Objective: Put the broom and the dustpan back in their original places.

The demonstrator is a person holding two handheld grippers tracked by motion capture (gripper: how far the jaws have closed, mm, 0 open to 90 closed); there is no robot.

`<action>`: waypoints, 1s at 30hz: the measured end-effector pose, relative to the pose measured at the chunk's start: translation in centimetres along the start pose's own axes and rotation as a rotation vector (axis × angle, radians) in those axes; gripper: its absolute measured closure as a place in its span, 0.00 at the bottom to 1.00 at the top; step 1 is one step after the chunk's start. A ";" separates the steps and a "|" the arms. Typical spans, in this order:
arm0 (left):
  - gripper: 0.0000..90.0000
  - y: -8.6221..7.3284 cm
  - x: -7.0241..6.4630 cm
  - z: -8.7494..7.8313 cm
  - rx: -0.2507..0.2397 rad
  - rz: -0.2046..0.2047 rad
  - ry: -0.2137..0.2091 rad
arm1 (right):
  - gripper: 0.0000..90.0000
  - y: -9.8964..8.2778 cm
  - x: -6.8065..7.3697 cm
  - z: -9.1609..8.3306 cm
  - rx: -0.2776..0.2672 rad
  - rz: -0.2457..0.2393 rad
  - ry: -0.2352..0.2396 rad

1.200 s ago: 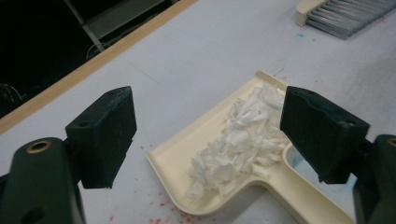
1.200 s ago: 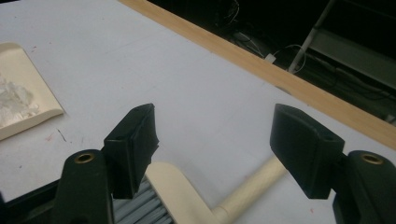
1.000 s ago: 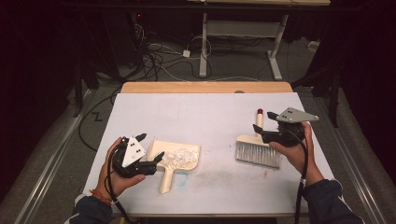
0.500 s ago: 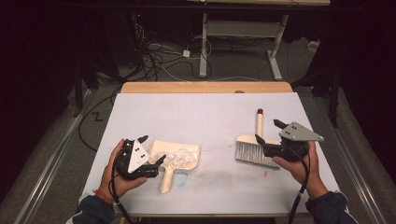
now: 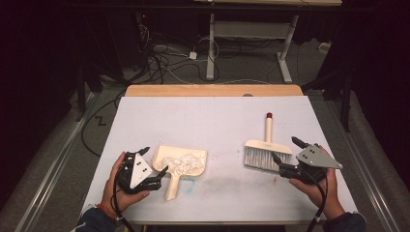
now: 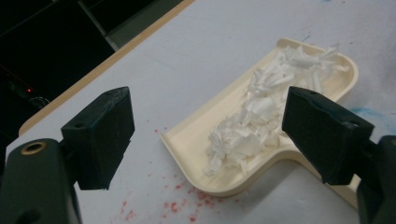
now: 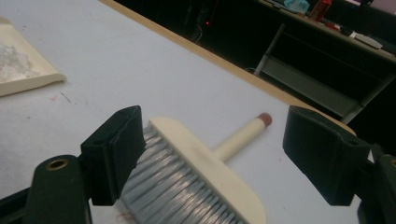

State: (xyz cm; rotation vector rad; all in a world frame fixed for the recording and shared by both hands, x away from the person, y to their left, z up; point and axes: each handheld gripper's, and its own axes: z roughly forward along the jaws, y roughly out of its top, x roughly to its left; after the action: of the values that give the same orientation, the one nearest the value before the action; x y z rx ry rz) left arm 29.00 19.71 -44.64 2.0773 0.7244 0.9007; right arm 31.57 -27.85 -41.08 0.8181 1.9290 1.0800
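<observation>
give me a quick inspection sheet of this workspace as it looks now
surface: white table top, faint blue smudge and small red specks near the dustpan
job's things: cream dustpan lying flat, holding white shreds; brush lying flat, grey bristles toward the person, red-tipped handle pointing away
clutter: nothing seen
grippers: left gripper open beside the dustpan handle; right gripper open, its jaws have just been opening, beside the brush head, nothing gripped
cables: one trails from each gripper; tangle on the floor beyond the table
surroundings: dark room, metal desk frame behind
</observation>
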 end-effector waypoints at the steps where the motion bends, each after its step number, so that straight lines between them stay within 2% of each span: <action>1: 0.18 -0.2 0.0 0.0 0.002 -0.006 -0.001 | 0.24 -0.3 0.1 -0.1 -0.004 0.004 0.006; 5: 0.18 -1.1 -0.3 -0.1 0.025 -0.011 -0.006 | 0.24 -1.8 0.6 -0.6 0.010 0.005 -0.001; 8: 0.18 -1.5 -0.7 -0.5 0.033 -0.007 0.003 | 0.23 -3.0 1.2 -1.0 0.035 0.006 0.023; 12: 0.18 -1.8 -1.1 -0.9 0.042 -0.020 0.000 | 0.21 -4.2 1.6 -1.6 0.048 0.009 0.025; 17: 0.18 -1.7 -1.1 -0.9 0.035 -0.035 -0.001 | 0.22 -4.8 1.5 -1.8 0.072 0.014 0.000; 19: 0.18 -1.7 -1.2 -0.8 0.037 -0.023 0.001 | 0.22 -5.0 1.3 -1.8 0.078 0.012 -0.012; 22: 0.18 -1.7 -1.2 -0.7 0.033 -0.025 -0.013 | 0.23 -5.5 0.6 -1.0 0.141 -0.013 -0.047; 24: 0.18 -1.8 -1.3 -0.7 0.036 -0.011 -0.012 | 0.23 -6.0 -0.1 -0.2 0.190 0.013 -0.062; 27: 0.18 -1.7 -1.2 -0.9 0.023 -0.013 -0.017 | 0.24 -6.9 -1.0 1.3 0.306 0.032 -0.113; 29: 0.18 -1.7 -1.2 -0.8 0.029 -0.008 -0.014 | 0.23 -7.2 -1.7 1.9 0.361 0.071 -0.109; 30: 0.18 -1.7 -1.2 -0.8 0.028 -0.008 -0.017 | 0.26 -7.2 -2.0 2.0 0.365 0.094 -0.112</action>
State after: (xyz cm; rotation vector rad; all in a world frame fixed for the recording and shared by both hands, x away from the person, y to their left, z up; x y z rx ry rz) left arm 27.36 20.13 -46.06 2.1028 0.7396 0.8722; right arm 33.17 -31.81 -47.51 1.1529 2.0368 0.7233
